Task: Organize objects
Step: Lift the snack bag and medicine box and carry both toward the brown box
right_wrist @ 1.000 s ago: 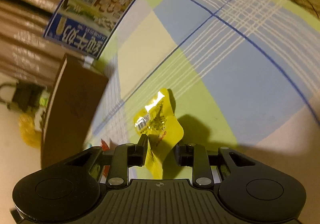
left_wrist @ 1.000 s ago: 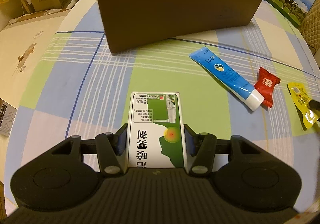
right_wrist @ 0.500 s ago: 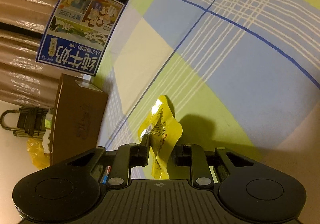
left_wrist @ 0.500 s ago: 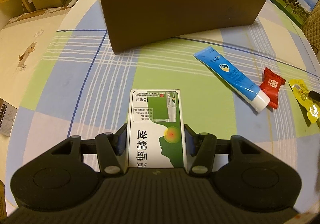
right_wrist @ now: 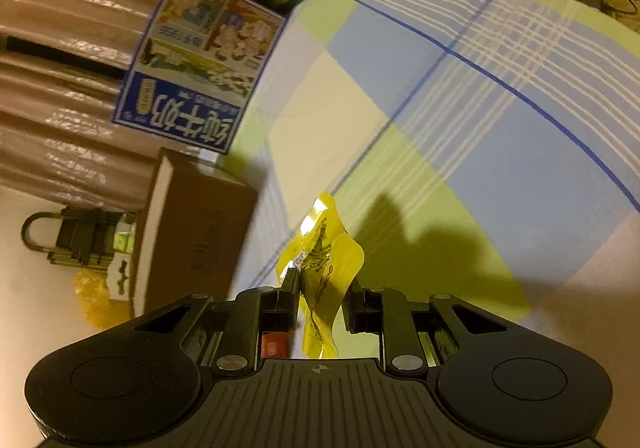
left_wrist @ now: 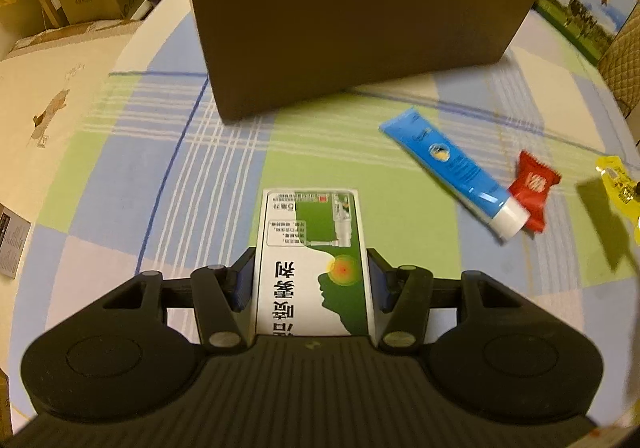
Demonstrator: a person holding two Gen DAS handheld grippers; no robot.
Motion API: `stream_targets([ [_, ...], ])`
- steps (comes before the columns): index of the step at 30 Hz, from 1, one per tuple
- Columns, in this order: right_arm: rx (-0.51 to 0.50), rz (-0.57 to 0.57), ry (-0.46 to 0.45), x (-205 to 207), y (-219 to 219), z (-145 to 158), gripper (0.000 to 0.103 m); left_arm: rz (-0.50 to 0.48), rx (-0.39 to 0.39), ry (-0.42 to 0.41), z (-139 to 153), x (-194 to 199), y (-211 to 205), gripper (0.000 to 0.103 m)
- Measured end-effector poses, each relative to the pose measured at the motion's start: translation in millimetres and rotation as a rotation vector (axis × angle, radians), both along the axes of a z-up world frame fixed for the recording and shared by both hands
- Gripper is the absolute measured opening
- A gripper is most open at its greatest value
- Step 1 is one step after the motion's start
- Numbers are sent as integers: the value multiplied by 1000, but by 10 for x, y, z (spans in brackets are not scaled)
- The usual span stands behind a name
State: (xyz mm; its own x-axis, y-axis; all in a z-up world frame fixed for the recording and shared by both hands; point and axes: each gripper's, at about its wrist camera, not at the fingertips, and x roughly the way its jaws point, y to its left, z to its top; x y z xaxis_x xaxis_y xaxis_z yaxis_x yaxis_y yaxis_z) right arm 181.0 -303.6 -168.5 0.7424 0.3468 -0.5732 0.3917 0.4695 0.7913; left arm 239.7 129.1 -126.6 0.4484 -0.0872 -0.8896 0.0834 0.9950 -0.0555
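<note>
Lifted yellow sachet (right_wrist: 326, 268) in right tongs (right_wrist: 320, 300) | left tongs (left_wrist: 311, 276) clamp one medicine box (left_wrist: 312, 260) | one tube (left_wrist: 452, 167), one candy (left_wrist: 534, 191)

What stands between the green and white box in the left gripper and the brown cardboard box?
Nothing visible: only bare checked tablecloth lies between the medicine box and the cardboard box. The blue tube lies off to the right.

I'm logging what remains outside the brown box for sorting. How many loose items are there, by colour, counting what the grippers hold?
Green and white: 1, the medicine box in the left gripper
Blue: 1, the tube
Red: 1, the candy
Yellow: 1, the packet in the right gripper
Total: 4
</note>
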Motion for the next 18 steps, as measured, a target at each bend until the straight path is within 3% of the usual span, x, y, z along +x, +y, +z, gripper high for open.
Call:
stream_targets([
  [18, 22, 154, -129, 519, 395, 538, 18, 9, -78, -197, 881, 57, 24, 51],
])
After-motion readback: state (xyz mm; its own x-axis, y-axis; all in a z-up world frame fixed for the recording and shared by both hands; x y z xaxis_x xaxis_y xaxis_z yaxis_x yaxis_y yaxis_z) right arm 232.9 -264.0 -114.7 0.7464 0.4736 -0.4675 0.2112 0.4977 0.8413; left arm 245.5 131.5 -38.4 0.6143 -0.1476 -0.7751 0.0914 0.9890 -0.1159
